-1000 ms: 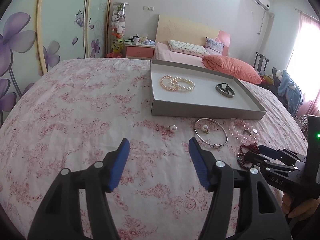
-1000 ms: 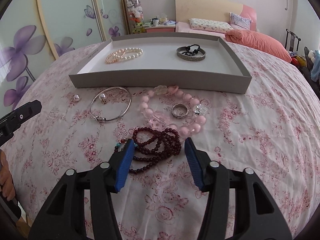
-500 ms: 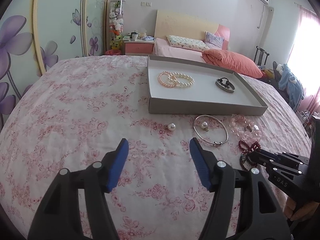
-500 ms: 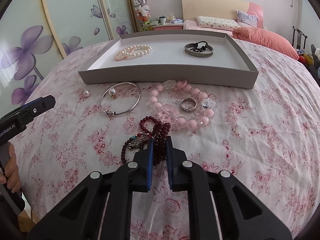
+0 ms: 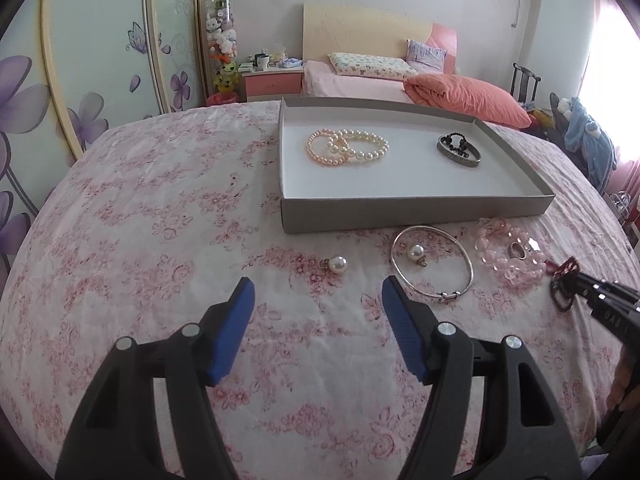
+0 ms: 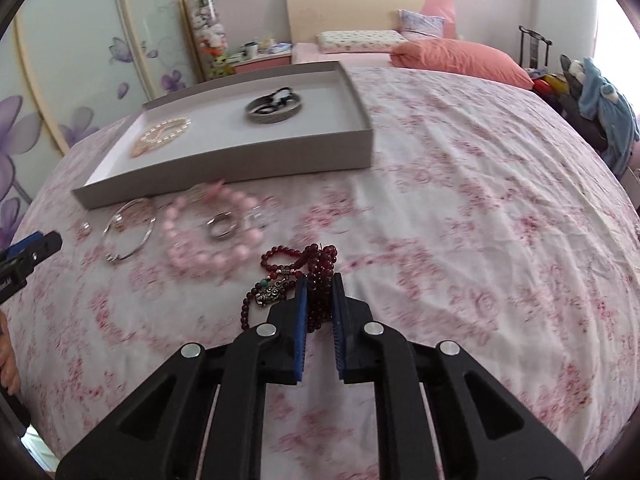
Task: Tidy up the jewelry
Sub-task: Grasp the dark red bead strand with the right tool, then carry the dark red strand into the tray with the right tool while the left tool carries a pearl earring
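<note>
I see an orange-pink pillow [image 5: 464, 98], a pink wooden nightstand [image 5: 272, 85], and a blue plush toy [image 5: 592, 148] by the window.

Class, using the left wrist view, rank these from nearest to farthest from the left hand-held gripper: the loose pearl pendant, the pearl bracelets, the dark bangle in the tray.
1. Loose pearl pendant: on the bedspread just ahead of the left hand-held gripper.
2. Pearl bracelets: inside the tray, left part.
3. Dark bangle: inside the tray, far right part.
</note>
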`<state>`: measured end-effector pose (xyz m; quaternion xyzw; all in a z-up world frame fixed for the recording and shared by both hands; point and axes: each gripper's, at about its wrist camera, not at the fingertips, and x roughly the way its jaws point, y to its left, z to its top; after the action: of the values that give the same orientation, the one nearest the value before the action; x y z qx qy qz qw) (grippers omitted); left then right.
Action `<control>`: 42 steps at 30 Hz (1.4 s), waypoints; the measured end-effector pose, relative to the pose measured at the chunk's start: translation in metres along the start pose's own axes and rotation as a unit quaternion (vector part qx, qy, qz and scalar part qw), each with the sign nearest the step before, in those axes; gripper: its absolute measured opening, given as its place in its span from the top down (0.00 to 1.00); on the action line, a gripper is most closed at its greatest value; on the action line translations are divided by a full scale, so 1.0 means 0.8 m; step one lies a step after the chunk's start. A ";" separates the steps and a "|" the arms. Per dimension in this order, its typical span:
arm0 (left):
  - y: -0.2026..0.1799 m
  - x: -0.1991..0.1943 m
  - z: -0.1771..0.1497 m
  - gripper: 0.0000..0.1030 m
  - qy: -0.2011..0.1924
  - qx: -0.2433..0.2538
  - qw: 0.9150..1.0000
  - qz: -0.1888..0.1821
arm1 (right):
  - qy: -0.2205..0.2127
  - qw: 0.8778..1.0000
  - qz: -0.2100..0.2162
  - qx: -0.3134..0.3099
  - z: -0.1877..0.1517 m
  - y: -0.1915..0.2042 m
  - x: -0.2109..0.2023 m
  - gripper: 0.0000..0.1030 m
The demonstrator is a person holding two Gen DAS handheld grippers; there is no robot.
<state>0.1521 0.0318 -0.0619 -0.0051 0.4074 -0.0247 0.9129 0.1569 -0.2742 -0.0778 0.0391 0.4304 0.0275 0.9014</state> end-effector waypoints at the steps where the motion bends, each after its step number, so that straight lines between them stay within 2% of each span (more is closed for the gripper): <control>1: -0.001 0.005 0.001 0.37 0.003 0.002 1.000 0.003 | -0.001 1.000 -0.006 0.000 0.004 -0.002 0.003 0.88; 5: -0.004 0.020 0.004 0.37 0.015 0.000 1.000 0.008 | -0.010 0.999 -0.031 -0.001 0.016 -0.011 0.013 0.88; 12: -0.013 0.038 0.014 0.45 0.023 0.004 0.999 0.021 | -0.010 1.000 -0.027 0.009 0.019 -0.018 0.018 0.88; 17: -0.016 0.048 0.016 0.56 0.034 -0.003 0.999 0.020 | -0.008 1.000 -0.024 0.008 0.017 -0.017 0.017 0.88; 24: -0.023 0.052 0.018 0.62 0.030 0.006 0.999 0.026 | -0.008 1.000 -0.023 0.009 0.017 -0.017 0.017 0.88; 27: -0.028 0.052 0.018 0.70 0.029 0.010 0.999 0.022 | -0.008 1.000 -0.023 0.008 0.017 -0.017 0.018 0.88; 29: -0.031 0.052 0.019 0.81 0.029 0.014 0.999 0.020 | -0.008 1.000 -0.023 0.009 0.017 -0.018 0.017 0.88; 30: -0.032 0.052 0.019 0.83 0.029 0.016 0.999 0.019 | -0.008 1.000 -0.023 0.009 0.017 -0.018 0.017 0.88; 42: -0.031 0.053 0.021 0.84 0.028 0.011 0.999 0.011 | -0.008 1.000 -0.019 0.011 0.016 -0.016 0.017 0.88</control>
<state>0.1914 0.0049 -0.0814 0.0103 0.4327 -0.0189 0.9013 0.1757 -0.2861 -0.0815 0.0414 0.4243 0.0050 0.9046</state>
